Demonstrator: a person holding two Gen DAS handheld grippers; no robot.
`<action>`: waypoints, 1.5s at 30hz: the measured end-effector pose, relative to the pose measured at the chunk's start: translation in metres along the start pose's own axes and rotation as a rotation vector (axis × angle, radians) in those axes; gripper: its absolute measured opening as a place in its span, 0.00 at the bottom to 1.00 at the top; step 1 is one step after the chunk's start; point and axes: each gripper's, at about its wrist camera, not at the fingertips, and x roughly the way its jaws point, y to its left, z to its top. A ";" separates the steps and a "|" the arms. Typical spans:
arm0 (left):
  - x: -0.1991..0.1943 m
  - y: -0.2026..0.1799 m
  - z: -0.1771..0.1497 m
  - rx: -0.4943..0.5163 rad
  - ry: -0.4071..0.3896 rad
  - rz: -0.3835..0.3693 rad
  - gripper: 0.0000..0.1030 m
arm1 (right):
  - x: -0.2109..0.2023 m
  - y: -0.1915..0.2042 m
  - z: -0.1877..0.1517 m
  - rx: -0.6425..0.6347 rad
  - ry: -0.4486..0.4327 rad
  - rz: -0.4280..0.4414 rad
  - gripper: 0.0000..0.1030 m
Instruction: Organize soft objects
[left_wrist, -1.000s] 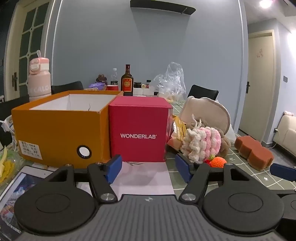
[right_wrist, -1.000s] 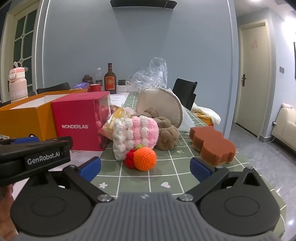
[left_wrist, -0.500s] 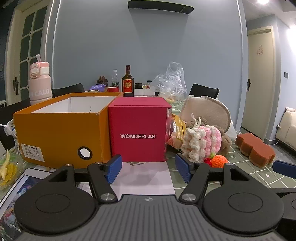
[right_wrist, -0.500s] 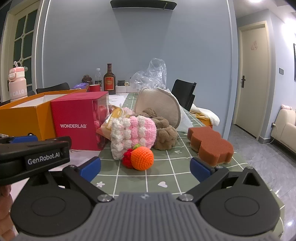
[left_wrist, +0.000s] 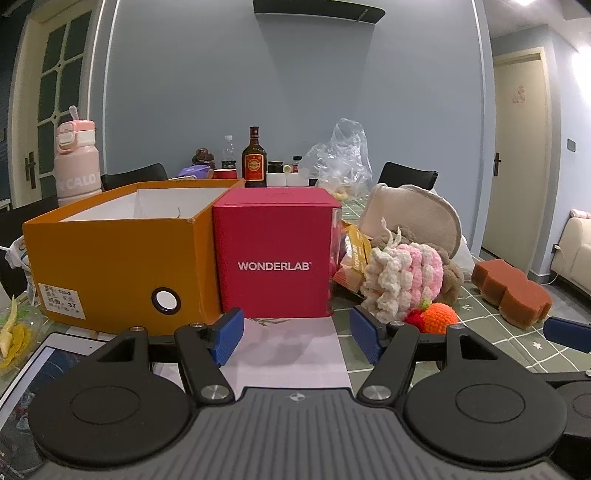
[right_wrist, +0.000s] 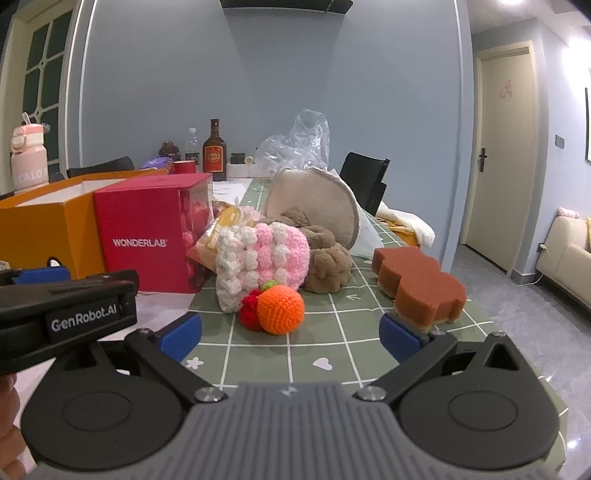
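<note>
A heap of soft things lies on the green checked tablecloth (right_wrist: 332, 332): a pink and white crochet piece (right_wrist: 258, 262), an orange crochet fruit (right_wrist: 280, 310) with a red one (right_wrist: 249, 314) beside it, a brown plush (right_wrist: 328, 266), a beige pad (right_wrist: 314, 206) and a brown sponge (right_wrist: 417, 284). The crochet piece (left_wrist: 402, 277), orange fruit (left_wrist: 439, 317) and sponge (left_wrist: 509, 291) also show in the left wrist view. My right gripper (right_wrist: 290, 336) is open and empty, just short of the orange fruit. My left gripper (left_wrist: 295, 334) is open and empty over white paper (left_wrist: 288, 350), facing the red WONDERLAB box (left_wrist: 273, 254).
An open orange shoebox (left_wrist: 118, 254) stands left of the red box. A pink bottle (left_wrist: 75, 166), a dark glass bottle (left_wrist: 254, 158) and a clear plastic bag (left_wrist: 340, 158) stand further back. A tablet (left_wrist: 48, 358) lies at the near left. The table's right edge drops to the floor.
Both grippers have risen and drawn back slightly, so the objects sit a little lower in both views. Both stay open and nothing on the table has moved.
</note>
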 end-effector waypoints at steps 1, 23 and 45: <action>0.000 0.000 0.000 -0.001 0.000 -0.003 0.75 | 0.000 -0.001 0.000 0.004 0.001 0.006 0.97; 0.001 -0.002 -0.002 -0.003 -0.001 -0.003 0.75 | 0.002 -0.001 -0.002 0.008 0.012 0.005 0.97; -0.005 -0.005 -0.005 0.030 -0.070 -0.069 0.75 | -0.016 -0.058 -0.002 0.120 -0.038 -0.074 0.97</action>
